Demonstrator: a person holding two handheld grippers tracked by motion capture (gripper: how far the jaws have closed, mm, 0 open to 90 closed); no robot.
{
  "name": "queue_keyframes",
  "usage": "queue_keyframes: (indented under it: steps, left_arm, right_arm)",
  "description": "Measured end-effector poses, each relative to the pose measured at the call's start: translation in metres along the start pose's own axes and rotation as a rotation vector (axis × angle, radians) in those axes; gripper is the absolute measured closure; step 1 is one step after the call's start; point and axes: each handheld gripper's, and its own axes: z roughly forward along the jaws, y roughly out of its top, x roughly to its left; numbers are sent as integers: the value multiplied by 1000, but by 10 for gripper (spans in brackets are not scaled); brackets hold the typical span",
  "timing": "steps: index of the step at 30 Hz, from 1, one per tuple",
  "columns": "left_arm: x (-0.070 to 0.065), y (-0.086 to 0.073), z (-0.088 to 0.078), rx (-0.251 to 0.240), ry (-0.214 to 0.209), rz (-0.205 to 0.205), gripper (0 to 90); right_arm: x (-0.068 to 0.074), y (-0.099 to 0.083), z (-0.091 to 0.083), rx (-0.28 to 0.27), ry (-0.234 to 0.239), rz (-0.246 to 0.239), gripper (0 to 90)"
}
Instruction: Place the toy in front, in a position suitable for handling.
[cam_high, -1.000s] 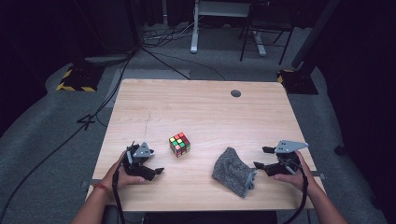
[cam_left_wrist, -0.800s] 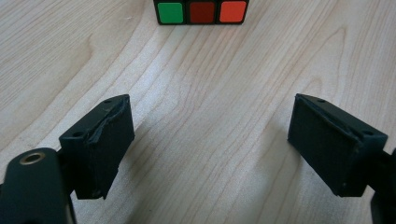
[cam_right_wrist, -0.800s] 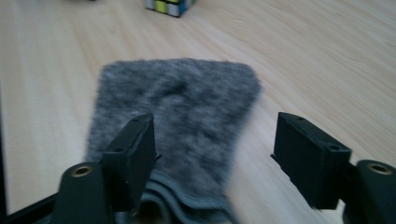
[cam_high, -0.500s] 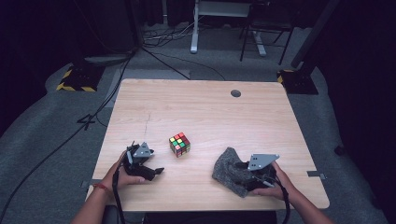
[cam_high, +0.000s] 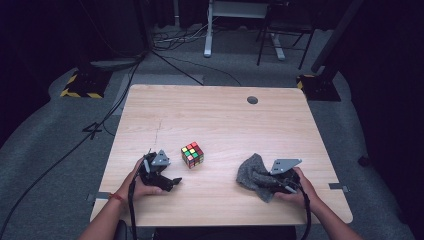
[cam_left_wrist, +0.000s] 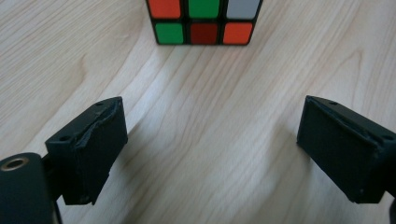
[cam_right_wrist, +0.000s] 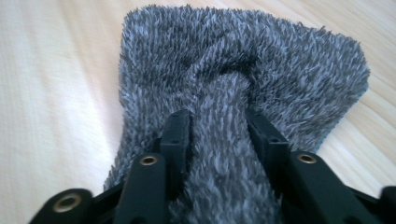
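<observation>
A: How many things are seen on the tabletop (cam_high: 220, 120)?

B: Two are counted: one Rubik's cube (cam_high: 192, 154) and one grey fuzzy cloth (cam_high: 255, 175). The cube is set near the middle of the front half; the cloth is laid well apart from it, toward the right front edge.

A: How is the cloth held?

B: A bunched fold of it is pinched between the fingers (cam_right_wrist: 176, 135) of the right gripper (cam_high: 281, 180), which are clamped onto it. The rest of the cloth is spread on the wood.

A: And the left gripper (cam_high: 159, 172)?

B: Its fingers (cam_left_wrist: 91, 144) are spread wide with nothing between them, low over bare wood. The cube is seen just ahead of them, untouched.

A: Hands?

B: Two are counted, one behind each gripper.
</observation>
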Motion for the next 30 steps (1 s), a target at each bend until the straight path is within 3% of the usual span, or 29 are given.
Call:
queue_keyframes:
  steps: [6, 15, 17, 18, 19, 21, 22, 25, 28, 29, 30]
  left_arm:
    - [5, 16, 15, 12, -22, 21, 19]
    - [8, 44, 40, 9, -57, 65, 20]
    - [8, 48, 42, -13, -57, 56, 73]
    - [9, 49, 41, -36, -64, 45, 161]
    - [10, 50, 41, -47, -77, 34, 192]
    - [10, 51, 41, -50, -114, 36, 150]
    - [9, 51, 41, -51, -106, 39, 198]
    - [9, 52, 42, -55, -106, 39, 192]
    - [5, 56, 43, -50, -91, 65, 238]
    - [4, 57, 42, -55, -104, 78, 316]
    - [3, 58, 43, -50, -118, 100, 328]
  right_arm:
    - [-22, -12, -10, -12, -25, 68, 687]
    - [-41, -23, -18, -23, -54, 115, 691]
    - [-45, -25, -20, -26, -57, 130, 693]
    - [-47, -26, -21, -28, -59, 132, 693]
    - [-49, -28, -22, -31, -55, 139, 692]
    - [-51, -29, -23, -33, -51, 143, 692]
    - [-51, -29, -23, -33, -55, 140, 691]
    - [-50, -29, -23, -29, -58, 137, 691]
    - [-50, -29, -23, -28, -63, 134, 691]
    - [-50, -29, -23, -28, -64, 133, 691]
    - [-50, -28, -23, -27, -65, 131, 691]
